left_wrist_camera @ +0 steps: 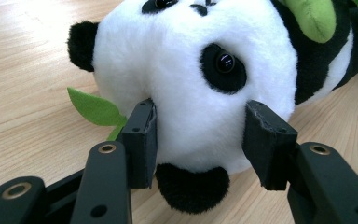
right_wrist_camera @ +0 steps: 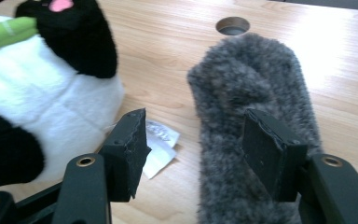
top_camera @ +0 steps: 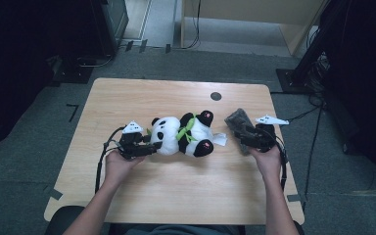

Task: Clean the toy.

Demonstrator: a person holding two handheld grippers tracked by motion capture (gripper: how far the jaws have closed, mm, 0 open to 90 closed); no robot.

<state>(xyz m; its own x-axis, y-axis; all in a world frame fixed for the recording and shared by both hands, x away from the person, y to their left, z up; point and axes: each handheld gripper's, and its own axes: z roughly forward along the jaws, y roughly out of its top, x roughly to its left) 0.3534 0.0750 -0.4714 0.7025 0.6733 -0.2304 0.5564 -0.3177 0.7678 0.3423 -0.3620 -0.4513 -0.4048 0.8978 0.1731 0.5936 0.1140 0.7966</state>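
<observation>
A plush panda point(top_camera: 183, 135), soft and round with white pile, black ears and limbs, glossy eyes and a green fabric leaf and scarf, lies on its side across the middle of the pale wood-grain surface point(top_camera: 127, 98). The left tool point(top_camera: 149, 146) pinches the panda's white head between its flat black pads, the fur bulging around them. The right tool point(top_camera: 240, 134) stands spread, one pad over a shaggy grey fleece piece point(right_wrist_camera: 251, 93) lying just beside the panda's feet and white sewn tag point(right_wrist_camera: 161, 147).

grey carpet floor point(top_camera: 24, 147), wooden table point(top_camera: 176, 191)
</observation>
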